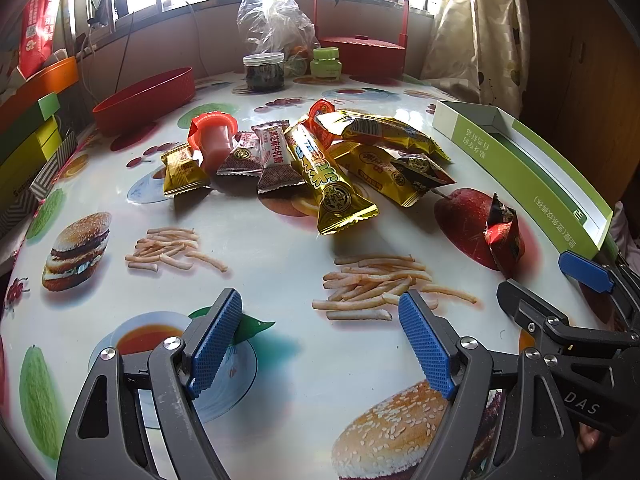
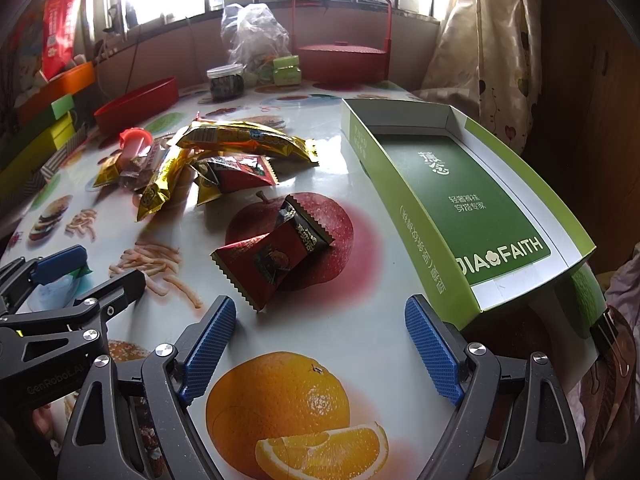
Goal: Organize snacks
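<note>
While both of your tools hang spread wide and empty above the counter [image 1: 280,288], the risks sit in the snack heap ahead of you. Starting at the left, the red tray [image 1: 146,98] lies well apart from the pile, so anything carried there travels far and a weak pinch could let it slip. The left tool [image 1: 320,344] holds nothing, its pads parted over printed fries. Next comes the jelly cup [image 1: 212,140], tipped against the wrappers; nudge a neighbour and I judge it rolls. The long gold packet [image 1: 328,172] lies across others in the middle, so pulling one from beneath would likely drag the stack. Those foil wrappers look slick, and a pinch on a crimped end may slide off.

Further right, the lone red packet [image 2: 276,256] rests on the printed apple, just ahead of the right tool [image 2: 320,344], which is also released. Closing too low there would scrape the glossy cloth. At the far right the green box [image 2: 472,200] lies open and empty, overhanging the counter edge near you; a push could tip it.

Counted: one jelly cup, roughly four gold packets, two pale maroon-patterned sweets, about three red or dark ones; the overlap hides an exact tally. One tray, one box, two tools.
</note>
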A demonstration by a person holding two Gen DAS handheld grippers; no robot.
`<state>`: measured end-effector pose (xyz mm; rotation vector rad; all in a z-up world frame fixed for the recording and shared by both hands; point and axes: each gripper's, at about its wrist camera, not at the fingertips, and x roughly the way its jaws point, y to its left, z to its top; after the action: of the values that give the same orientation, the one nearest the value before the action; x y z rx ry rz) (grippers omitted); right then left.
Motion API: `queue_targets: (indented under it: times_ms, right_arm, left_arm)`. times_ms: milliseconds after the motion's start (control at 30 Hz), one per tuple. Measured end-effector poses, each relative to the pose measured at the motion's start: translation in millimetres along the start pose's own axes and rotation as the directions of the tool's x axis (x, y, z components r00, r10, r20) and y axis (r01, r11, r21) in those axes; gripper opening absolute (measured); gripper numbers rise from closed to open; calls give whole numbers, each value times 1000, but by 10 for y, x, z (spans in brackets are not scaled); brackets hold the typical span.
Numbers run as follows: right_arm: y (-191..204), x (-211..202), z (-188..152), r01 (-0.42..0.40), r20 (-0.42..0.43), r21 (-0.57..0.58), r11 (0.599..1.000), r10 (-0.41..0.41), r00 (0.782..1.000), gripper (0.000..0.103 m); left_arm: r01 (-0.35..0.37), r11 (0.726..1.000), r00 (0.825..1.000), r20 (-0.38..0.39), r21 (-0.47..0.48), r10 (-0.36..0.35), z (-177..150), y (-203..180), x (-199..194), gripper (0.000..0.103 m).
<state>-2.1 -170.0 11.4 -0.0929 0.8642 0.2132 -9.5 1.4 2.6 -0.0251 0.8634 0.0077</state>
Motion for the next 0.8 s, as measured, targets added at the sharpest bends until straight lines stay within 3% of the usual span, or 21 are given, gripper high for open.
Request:
queue_targets:
  times_ms: [800]
  right_arm:
    - [0,5,4,0,1,0,1000,0,1000,87]
  left_arm:
    - [1,1000,1000,2,1,-1,-24,5,0,81]
